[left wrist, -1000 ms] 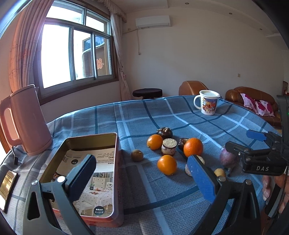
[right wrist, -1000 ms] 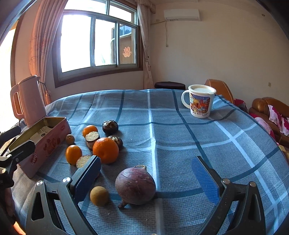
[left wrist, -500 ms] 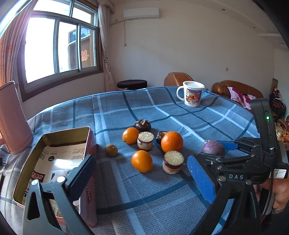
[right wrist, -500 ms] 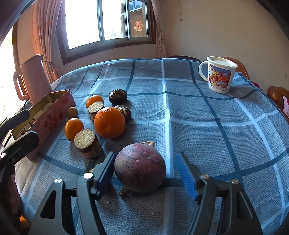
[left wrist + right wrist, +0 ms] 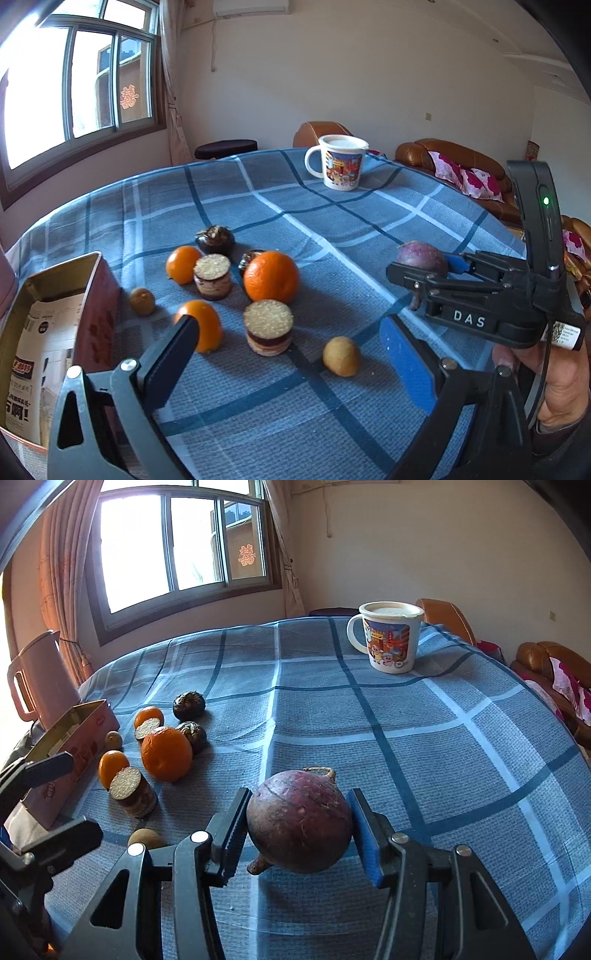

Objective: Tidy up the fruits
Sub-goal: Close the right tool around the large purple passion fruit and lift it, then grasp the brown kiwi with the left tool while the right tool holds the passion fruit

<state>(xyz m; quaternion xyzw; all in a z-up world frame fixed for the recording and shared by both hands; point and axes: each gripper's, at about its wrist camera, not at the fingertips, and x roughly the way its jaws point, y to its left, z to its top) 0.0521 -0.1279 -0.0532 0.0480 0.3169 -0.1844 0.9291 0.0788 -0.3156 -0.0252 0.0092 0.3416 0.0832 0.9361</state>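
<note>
My right gripper (image 5: 299,834) is shut on a round purple root-like fruit (image 5: 300,819), its pads pressed on both sides; the fruit also shows in the left wrist view (image 5: 421,256). My left gripper (image 5: 291,350) is open and empty above the cloth. Between its fingers lie a cut layered round piece (image 5: 269,326), a small tan fruit (image 5: 341,356) and a small orange (image 5: 201,325). A big orange (image 5: 271,276), another small orange (image 5: 183,264), a second cut piece (image 5: 212,276) and two dark fruits (image 5: 215,239) lie beyond. An open tin box (image 5: 48,325) stands at the left.
A lidded mug (image 5: 389,640) stands at the far side of the blue checked tablecloth (image 5: 424,738). A pink kettle (image 5: 40,679) stands behind the tin (image 5: 70,746). A small brown fruit (image 5: 142,301) lies beside the tin. Sofas (image 5: 461,170) lie beyond the table edge.
My right gripper moved forward around the purple fruit and shut on it. My left gripper swung right, so the tin moved toward the left edge of its view.
</note>
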